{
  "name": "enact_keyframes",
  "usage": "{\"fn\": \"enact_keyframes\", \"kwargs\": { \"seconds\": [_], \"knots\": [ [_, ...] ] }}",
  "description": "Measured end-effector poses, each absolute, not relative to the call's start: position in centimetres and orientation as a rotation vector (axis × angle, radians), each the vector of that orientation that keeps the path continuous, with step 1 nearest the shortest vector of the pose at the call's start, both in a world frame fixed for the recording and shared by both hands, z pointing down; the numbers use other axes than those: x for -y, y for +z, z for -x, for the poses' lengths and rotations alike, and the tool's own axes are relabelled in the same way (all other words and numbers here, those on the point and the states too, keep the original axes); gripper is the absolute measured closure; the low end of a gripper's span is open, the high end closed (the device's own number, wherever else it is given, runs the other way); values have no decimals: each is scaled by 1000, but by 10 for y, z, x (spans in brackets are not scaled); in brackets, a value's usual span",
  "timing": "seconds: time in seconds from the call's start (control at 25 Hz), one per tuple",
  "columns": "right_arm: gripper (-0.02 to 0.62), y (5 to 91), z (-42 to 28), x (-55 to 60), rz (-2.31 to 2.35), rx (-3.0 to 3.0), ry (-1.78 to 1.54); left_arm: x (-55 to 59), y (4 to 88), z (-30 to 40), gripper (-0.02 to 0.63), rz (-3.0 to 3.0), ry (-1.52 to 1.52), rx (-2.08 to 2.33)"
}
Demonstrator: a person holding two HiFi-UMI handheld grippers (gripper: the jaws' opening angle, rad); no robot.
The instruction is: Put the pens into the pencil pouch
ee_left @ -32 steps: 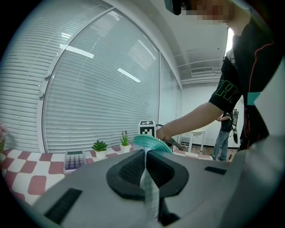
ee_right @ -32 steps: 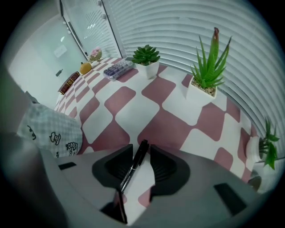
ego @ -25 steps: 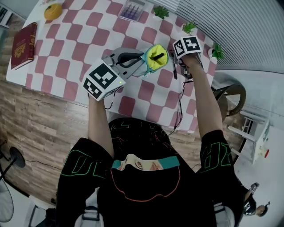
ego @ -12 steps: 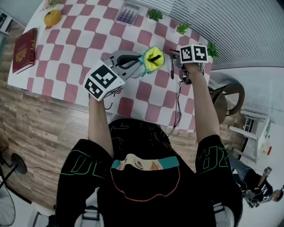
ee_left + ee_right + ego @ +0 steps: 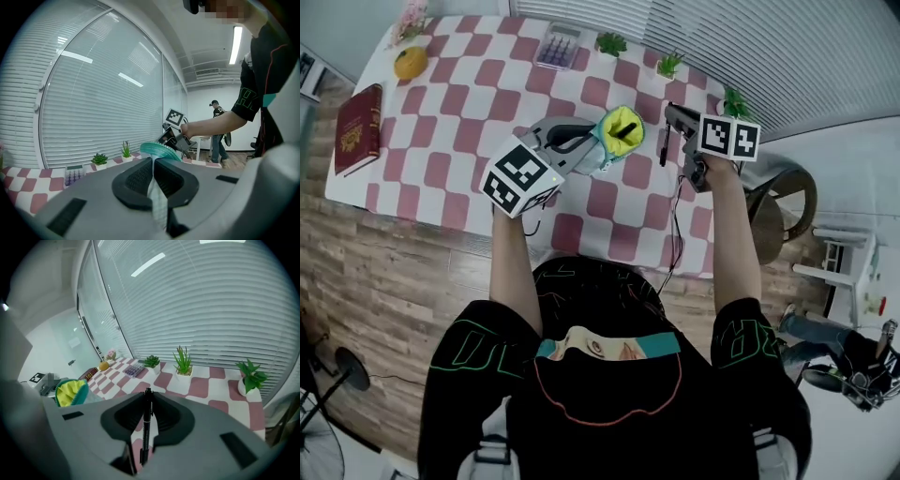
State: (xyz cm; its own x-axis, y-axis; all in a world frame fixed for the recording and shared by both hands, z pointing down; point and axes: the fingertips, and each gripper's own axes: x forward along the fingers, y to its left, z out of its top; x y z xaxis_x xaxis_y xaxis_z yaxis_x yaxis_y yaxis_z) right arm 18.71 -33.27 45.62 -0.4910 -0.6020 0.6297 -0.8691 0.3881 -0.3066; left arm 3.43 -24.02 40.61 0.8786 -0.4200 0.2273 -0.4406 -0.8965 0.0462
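Left gripper [image 5: 152, 161] clamped tight on pencil pouch [image 5: 620, 128] rim (yellow lining showing). Right gripper [image 5: 148, 397] jaws just narrowed, pinching 1 black pen [image 5: 146, 425], seemingly clear of the table [image 5: 469, 94].

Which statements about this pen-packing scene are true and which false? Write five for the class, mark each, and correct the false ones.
1. The right gripper grips a black pen. True.
2. The left gripper is open and empty. False: it is shut on the pencil pouch.
3. The pencil pouch has a yellow lining. True.
4. The red book touches the calculator. False: they lie well apart.
5. The gripped black pen is inside the pencil pouch. False: it hangs outside, beside the mouth.
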Motion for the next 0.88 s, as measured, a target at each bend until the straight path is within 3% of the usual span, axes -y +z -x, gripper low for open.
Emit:
{"fn": "enact_keyframes", "kwargs": {
  "seconds": [0.88],
  "knots": [
    [531,284,-160,301,-1426,2817,573,233,393,-37,598,-2987,290,637]
  ]
}}
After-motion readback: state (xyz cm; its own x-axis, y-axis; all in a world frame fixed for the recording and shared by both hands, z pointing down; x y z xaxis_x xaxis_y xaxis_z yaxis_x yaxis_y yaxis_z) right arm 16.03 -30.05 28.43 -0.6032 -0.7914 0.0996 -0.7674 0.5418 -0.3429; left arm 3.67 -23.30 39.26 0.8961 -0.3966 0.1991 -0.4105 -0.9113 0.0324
